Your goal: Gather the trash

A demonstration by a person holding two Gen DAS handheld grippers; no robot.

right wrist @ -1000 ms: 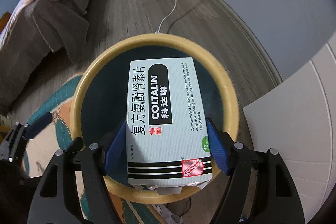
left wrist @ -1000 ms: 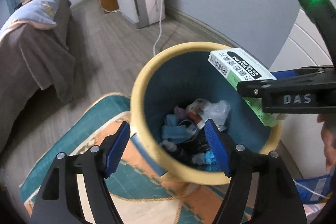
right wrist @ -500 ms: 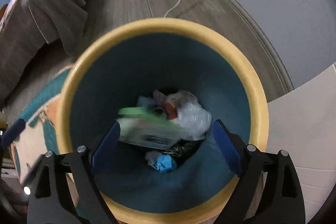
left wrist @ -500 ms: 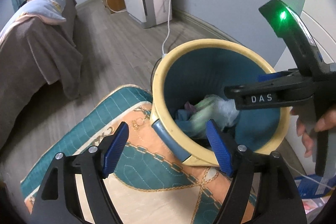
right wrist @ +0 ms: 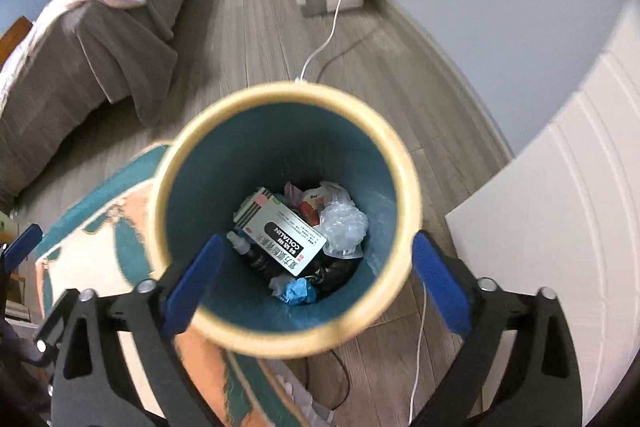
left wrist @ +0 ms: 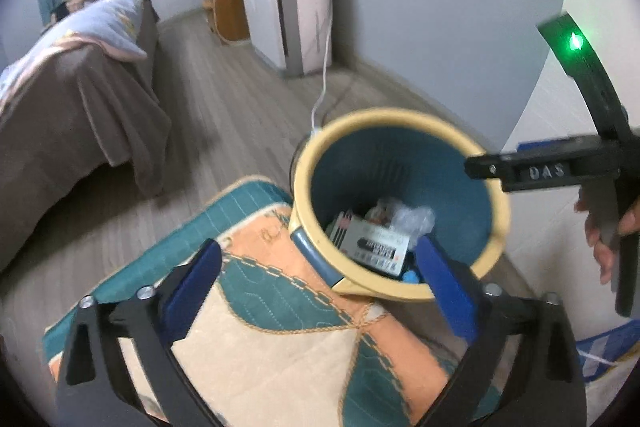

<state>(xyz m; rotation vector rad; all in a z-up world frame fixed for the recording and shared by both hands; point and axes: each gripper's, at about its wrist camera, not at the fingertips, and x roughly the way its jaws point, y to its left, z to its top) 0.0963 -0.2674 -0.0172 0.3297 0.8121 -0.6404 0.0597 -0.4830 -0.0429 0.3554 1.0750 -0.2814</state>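
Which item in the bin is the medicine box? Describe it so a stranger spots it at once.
Find the round bin with the yellow rim and teal inside, standing on the floor by the patterned rug. On top of the trash at its bottom lies the medicine box. It is the only flat white carton, with a black label reading COLTALIN, beside a crumpled clear plastic bag.

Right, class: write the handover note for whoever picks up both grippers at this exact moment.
Left gripper: open, empty, low over the rug beside the bin.
Right gripper: open, empty, directly above the bin mouth.
Medicine box: inside the bin, lying on the other rubbish next to a clear plastic bag.
Done: box binned.
Left: no more loose trash shows in either view; look round the room before the next pick.
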